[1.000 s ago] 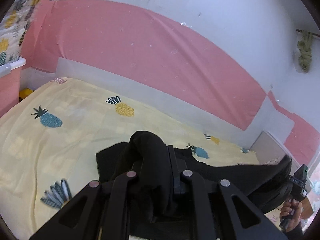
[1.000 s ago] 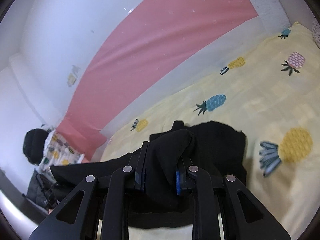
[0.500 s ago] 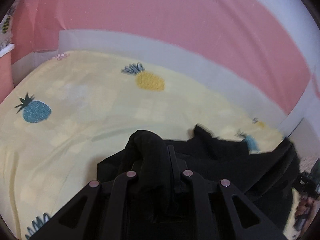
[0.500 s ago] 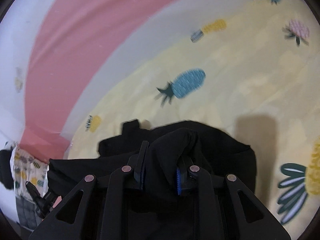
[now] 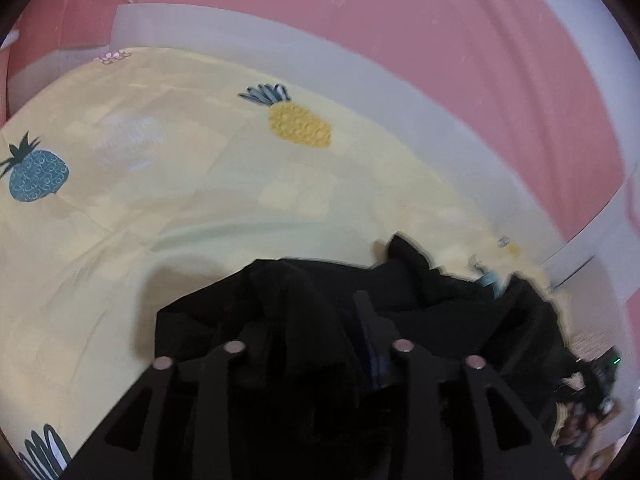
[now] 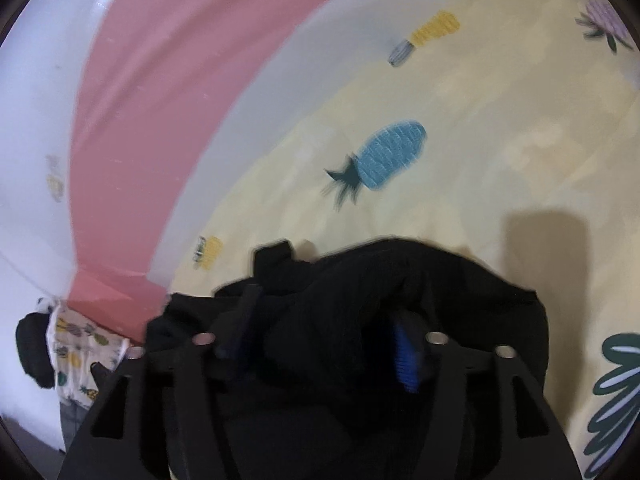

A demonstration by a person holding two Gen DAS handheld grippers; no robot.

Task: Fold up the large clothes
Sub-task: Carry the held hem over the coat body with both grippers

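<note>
A large black garment (image 5: 440, 304) hangs bunched over the yellow pineapple-print bed sheet (image 5: 200, 184). My left gripper (image 5: 316, 320) is shut on a fold of it, and the cloth drapes over the fingers and hides the tips. In the right wrist view the same black garment (image 6: 460, 280) is pinched in my right gripper (image 6: 328, 320), with a blue finger pad (image 6: 406, 360) showing beside the cloth. The garment stretches between both grippers. The right gripper also shows at the far right of the left wrist view (image 5: 596, 380).
The bed sheet (image 6: 500, 140) meets a grey and pink wall (image 5: 400, 40) at the back. A person in a pineapple-print top (image 6: 76, 352) stands at the far left of the right wrist view.
Both grippers have moved forward and down toward the bed with the garment still held. The wall fills less of the views and the sheet fills more.
</note>
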